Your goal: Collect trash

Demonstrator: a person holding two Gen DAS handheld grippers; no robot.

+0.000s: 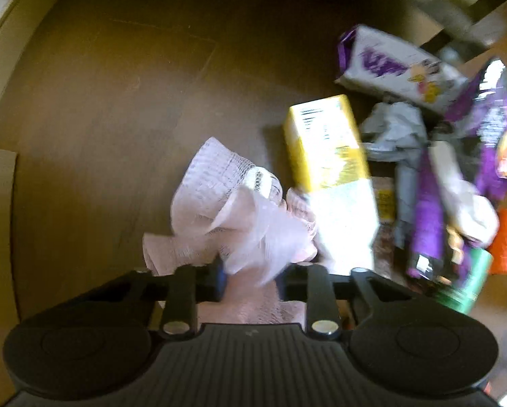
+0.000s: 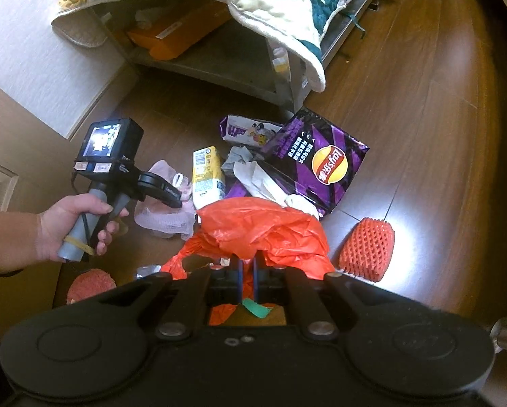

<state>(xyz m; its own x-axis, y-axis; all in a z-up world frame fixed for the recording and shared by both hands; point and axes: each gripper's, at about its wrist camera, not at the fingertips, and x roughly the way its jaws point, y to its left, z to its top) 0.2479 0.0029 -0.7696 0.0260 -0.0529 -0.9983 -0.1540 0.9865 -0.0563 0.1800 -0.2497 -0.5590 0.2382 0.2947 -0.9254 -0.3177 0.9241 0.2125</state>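
My left gripper (image 1: 253, 278) is open, its jaws on either side of a pink foam net (image 1: 233, 210) that lies on the wooden floor. The right wrist view shows the same gripper (image 2: 177, 200) over that net (image 2: 158, 217). My right gripper (image 2: 248, 268) is shut on an orange plastic bag (image 2: 263, 227). A yellow carton (image 1: 328, 149) lies right of the net, also in the right wrist view (image 2: 207, 176). A purple chip bag (image 2: 318, 166) and crumpled white paper (image 2: 253, 173) lie beyond the orange bag.
An orange foam net (image 2: 367, 249) lies on the floor at the right. A pink round foam piece (image 2: 90, 285) lies at the lower left. A low shelf (image 2: 219, 61) under a quilt (image 2: 280, 6) stands behind the trash. A white cabinet (image 2: 33, 51) is at the left.
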